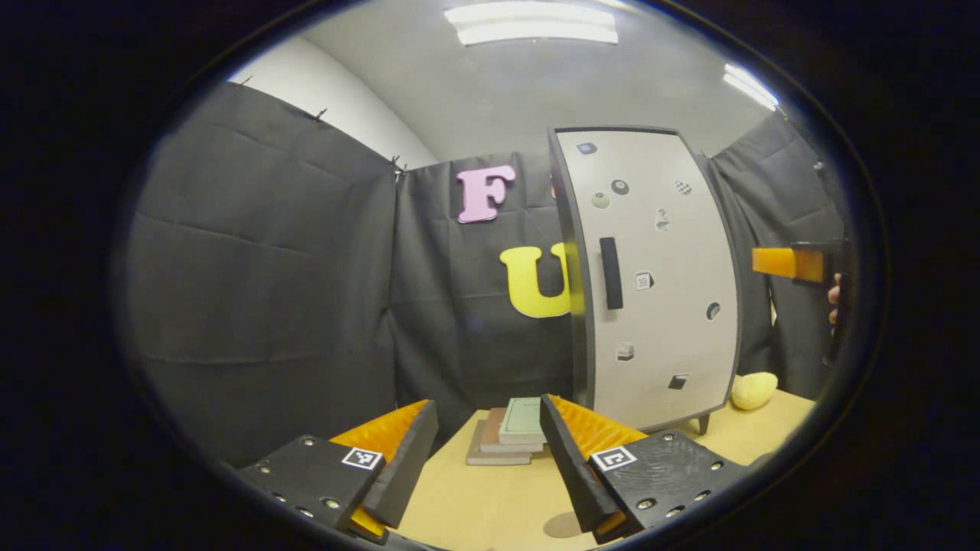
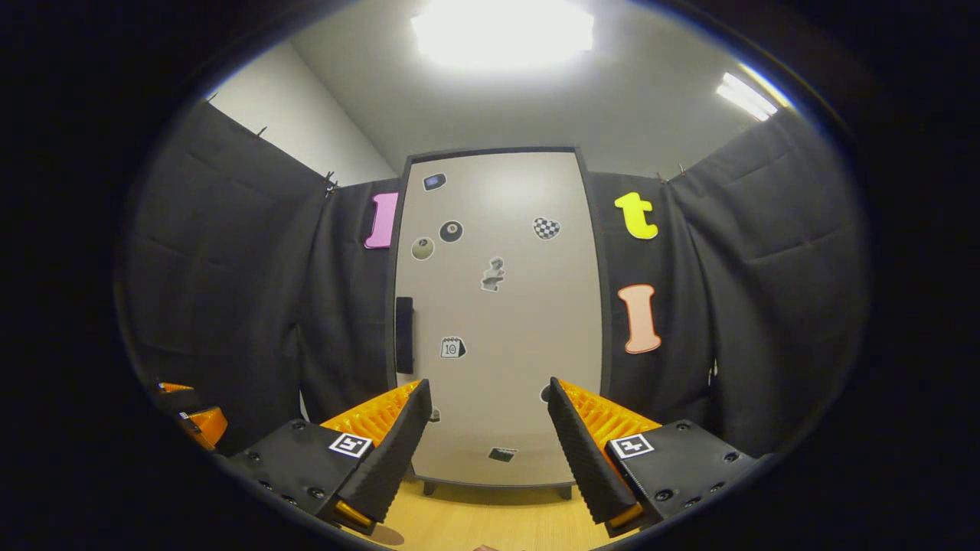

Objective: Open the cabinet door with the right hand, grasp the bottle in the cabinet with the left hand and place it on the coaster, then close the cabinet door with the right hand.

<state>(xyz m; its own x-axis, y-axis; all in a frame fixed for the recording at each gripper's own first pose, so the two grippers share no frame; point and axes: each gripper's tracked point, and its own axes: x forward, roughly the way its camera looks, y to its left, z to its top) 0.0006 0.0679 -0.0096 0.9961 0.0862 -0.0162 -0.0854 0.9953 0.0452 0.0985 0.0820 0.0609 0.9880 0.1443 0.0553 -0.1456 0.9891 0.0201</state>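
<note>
The cabinet stands on the wooden table with its pale door shut; a dark vertical handle runs along the door's left edge. The bottle is hidden behind the door. My left gripper hangs open and empty above the table, left of the cabinet. A round brownish patch that may be the coaster lies by its right finger. In the right gripper view the door faces me squarely, its handle to the left. My right gripper is open in front of it, apart from the door.
A short stack of books lies on the table left of the cabinet's foot. A yellow lumpy object rests at the cabinet's right. The right gripper, held by a hand, shows at the far right. Stickers dot the door.
</note>
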